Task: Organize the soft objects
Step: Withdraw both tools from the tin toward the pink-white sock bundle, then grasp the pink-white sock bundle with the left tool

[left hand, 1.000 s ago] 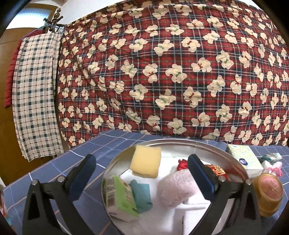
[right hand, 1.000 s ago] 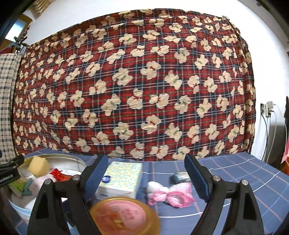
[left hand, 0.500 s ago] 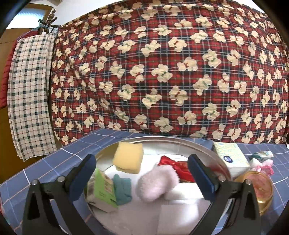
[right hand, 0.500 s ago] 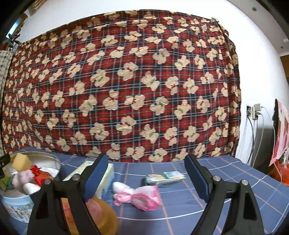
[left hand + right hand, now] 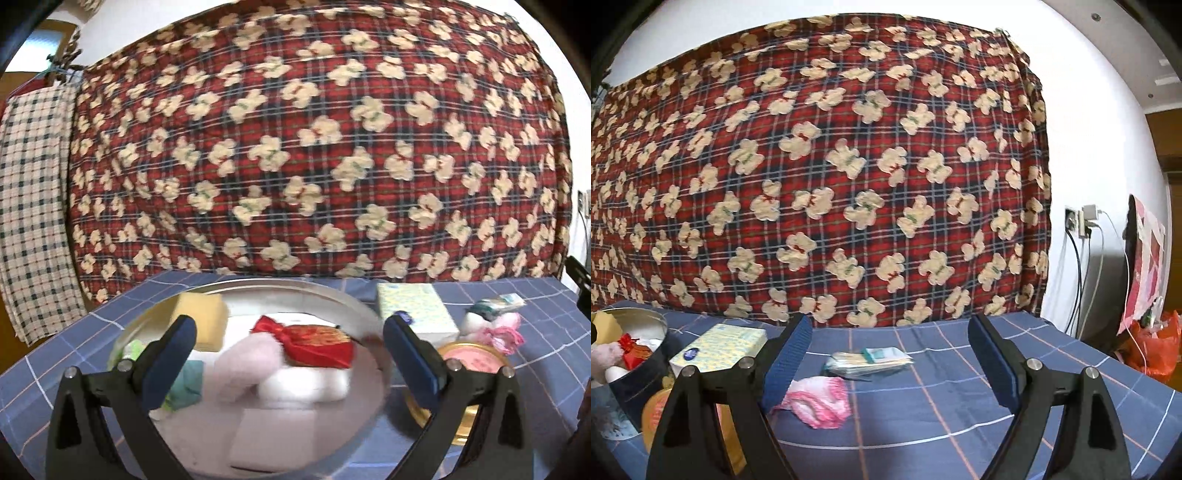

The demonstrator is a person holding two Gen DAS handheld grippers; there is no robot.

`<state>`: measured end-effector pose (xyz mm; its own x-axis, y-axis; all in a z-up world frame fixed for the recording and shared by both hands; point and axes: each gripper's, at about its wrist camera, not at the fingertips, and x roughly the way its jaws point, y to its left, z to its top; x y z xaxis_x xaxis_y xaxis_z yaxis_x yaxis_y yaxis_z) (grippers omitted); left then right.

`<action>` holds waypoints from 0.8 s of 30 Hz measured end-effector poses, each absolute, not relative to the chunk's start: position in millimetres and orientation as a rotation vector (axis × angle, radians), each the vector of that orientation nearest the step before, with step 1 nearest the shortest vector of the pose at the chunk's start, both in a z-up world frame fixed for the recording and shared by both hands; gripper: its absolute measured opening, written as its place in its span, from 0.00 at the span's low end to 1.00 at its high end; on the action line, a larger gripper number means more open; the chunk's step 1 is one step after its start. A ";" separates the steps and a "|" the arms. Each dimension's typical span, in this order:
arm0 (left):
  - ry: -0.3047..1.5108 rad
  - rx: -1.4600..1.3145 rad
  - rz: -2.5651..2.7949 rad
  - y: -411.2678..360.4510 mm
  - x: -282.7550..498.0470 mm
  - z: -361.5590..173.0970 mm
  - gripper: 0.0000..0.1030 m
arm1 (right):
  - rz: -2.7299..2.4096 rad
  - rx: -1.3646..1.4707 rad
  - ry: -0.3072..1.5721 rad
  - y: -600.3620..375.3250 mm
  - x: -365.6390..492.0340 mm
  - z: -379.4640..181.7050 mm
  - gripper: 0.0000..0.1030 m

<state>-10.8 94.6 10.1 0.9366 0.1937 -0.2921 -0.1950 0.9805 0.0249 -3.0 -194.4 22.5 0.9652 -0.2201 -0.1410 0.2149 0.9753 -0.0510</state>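
Note:
A round metal tin [image 5: 364, 308] stands on the blue checked table and holds a yellow sponge [image 5: 201, 321], a red pouch [image 5: 317, 345], a pink fluffy thing [image 5: 247, 363], a teal cloth [image 5: 186, 384] and white pieces. My left gripper [image 5: 288, 360] hovers open over the tin with nothing between its fingers. My right gripper [image 5: 886, 358] is open above the table to the right of the tin [image 5: 639, 321]. Just in front of its left finger lies a pink-and-white soft item [image 5: 822, 400]. A flat packet [image 5: 870, 360] lies a little farther ahead.
A tissue pack [image 5: 415, 310] [image 5: 720, 349] lies right of the tin, with an orange-lidded jar [image 5: 469, 363] in front of it. A red plaid bear-print blanket [image 5: 820, 177] hangs behind the table. A checked cloth [image 5: 29, 206] hangs at far left. Wall sockets and cables [image 5: 1082, 229] are at right.
Both views have swung right: the tin slid left in the left wrist view and to the far left edge in the right wrist view. Both grippers stayed open.

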 end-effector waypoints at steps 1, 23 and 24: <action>0.299 0.002 0.187 89.3 -10.4 10.3 1.00 | -0.226 -0.031 0.151 -198.2 -2.3 22.3 0.86; 0.414 0.105 -0.173 -42.2 25.8 28.9 1.00 | -0.322 0.056 0.307 -279.8 16.1 10.1 0.86; 0.436 0.107 -0.177 -48.8 31.1 29.0 1.00 | -0.322 0.060 0.308 -280.0 15.9 10.3 0.86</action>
<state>31.1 -48.8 29.0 0.8913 -0.1475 -0.4287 0.1935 0.9789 0.0654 15.9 -280.0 10.3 0.9024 -0.3024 -0.3070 0.3205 0.9472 0.0090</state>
